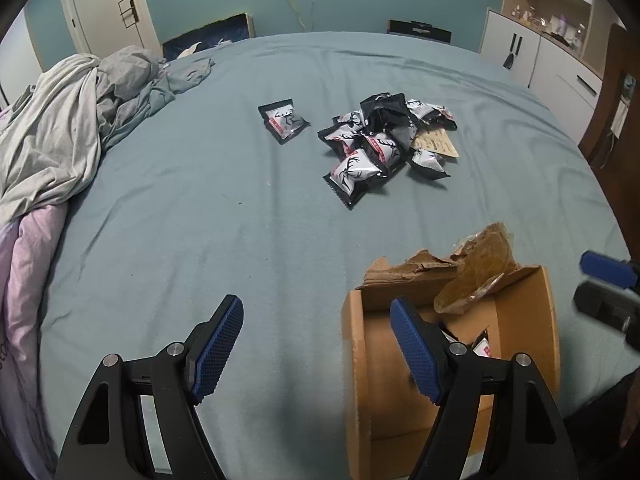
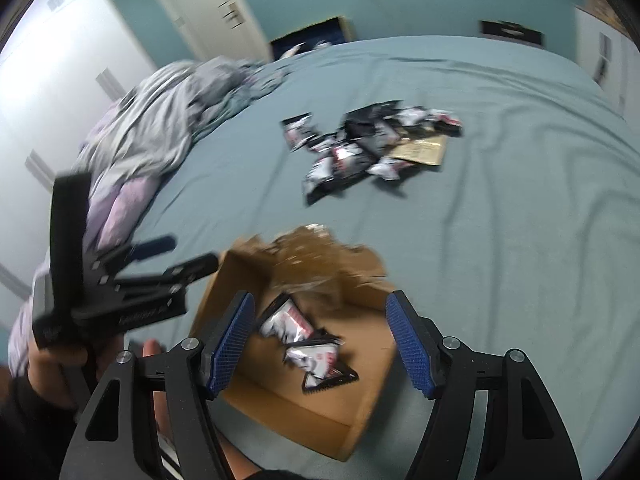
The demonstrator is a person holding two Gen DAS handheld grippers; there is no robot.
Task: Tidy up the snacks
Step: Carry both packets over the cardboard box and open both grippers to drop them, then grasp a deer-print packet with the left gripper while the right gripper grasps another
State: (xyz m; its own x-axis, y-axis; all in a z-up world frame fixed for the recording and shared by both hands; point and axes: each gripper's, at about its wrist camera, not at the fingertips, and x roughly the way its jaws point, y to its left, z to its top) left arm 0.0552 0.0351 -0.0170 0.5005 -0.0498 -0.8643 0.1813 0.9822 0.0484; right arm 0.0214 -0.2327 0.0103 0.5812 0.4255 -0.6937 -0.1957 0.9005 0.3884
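A pile of black-and-white snack packets [image 1: 380, 144] lies on the teal bed; it also shows blurred in the right wrist view [image 2: 360, 152]. One packet [image 1: 283, 120] lies apart to its left. A tan card [image 1: 436, 142] sits at the pile's right. An open cardboard box [image 1: 524, 320] stands near me, with packets [image 2: 308, 344] inside it [image 2: 372, 400]. My left gripper [image 1: 316, 340] is open and empty beside the box's left wall. My right gripper [image 2: 320, 340] is open and empty above the box.
Crumpled grey and pink bedding [image 1: 60, 140] lies along the bed's left side. The box's torn flap and brown paper [image 1: 472, 268] stick up at its far side. White cabinets [image 1: 532, 56] stand at the right, a door [image 1: 100, 4] at the back left.
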